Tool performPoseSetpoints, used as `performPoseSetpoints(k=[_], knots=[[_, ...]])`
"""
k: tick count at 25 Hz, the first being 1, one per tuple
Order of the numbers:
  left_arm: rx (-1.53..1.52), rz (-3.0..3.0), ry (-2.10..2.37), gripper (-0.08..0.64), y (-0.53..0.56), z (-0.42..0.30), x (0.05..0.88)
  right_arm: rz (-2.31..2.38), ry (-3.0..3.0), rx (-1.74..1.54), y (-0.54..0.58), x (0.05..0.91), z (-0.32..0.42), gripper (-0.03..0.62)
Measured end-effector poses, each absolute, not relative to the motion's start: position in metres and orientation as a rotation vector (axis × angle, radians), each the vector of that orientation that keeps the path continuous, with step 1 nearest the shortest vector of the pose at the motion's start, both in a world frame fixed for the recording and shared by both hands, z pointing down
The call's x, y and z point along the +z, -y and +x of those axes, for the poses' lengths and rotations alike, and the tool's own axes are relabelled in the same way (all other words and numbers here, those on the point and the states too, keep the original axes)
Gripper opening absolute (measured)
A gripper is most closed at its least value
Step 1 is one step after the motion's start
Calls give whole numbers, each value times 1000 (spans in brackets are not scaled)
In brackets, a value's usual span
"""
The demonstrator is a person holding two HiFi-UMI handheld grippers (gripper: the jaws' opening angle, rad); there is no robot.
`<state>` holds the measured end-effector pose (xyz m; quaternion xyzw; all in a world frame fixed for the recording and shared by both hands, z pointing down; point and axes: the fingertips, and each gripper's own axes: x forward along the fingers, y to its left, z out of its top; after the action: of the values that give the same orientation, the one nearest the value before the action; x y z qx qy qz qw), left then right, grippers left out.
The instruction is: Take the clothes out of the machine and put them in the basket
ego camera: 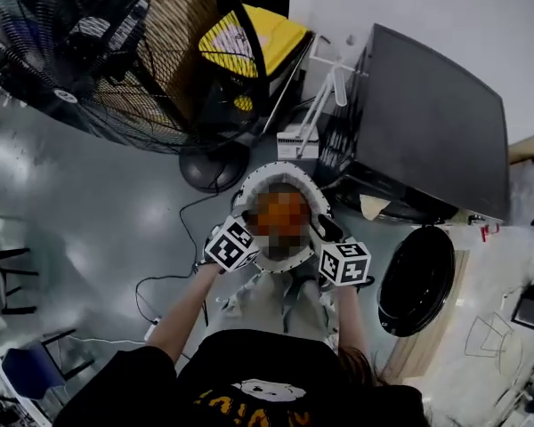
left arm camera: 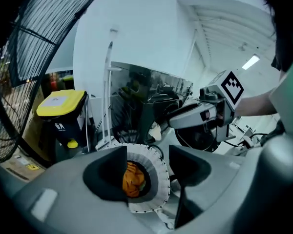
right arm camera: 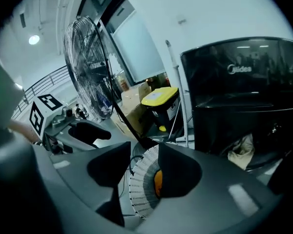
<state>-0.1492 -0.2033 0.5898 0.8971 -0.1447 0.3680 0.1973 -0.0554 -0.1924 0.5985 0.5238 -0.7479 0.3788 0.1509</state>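
As grippers (left arm camera: 149,172) (right arm camera: 139,172) gape, basket (left arm camera: 157,185) (apparently) holds clothes (left arm camera: 132,179)

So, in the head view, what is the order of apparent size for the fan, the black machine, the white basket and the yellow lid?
1. fan, though it is nearer the camera and cut by the edge
2. black machine
3. white basket
4. yellow lid, partly behind the fan

basket (ego camera: 280,169): white slatted plastic, matt | clothes (left arm camera: 133,179): orange cloth | machine (right arm camera: 244,87): glossy black | floor (ego camera: 98,212): smooth, shiny
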Motion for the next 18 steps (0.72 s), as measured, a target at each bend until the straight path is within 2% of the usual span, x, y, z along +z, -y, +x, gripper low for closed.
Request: performPoseSetpoints(k=[18], knots=[[1051, 2696, 78, 267, 106, -68, 543, 2025, 1989, 1141, 59, 541, 66, 178]])
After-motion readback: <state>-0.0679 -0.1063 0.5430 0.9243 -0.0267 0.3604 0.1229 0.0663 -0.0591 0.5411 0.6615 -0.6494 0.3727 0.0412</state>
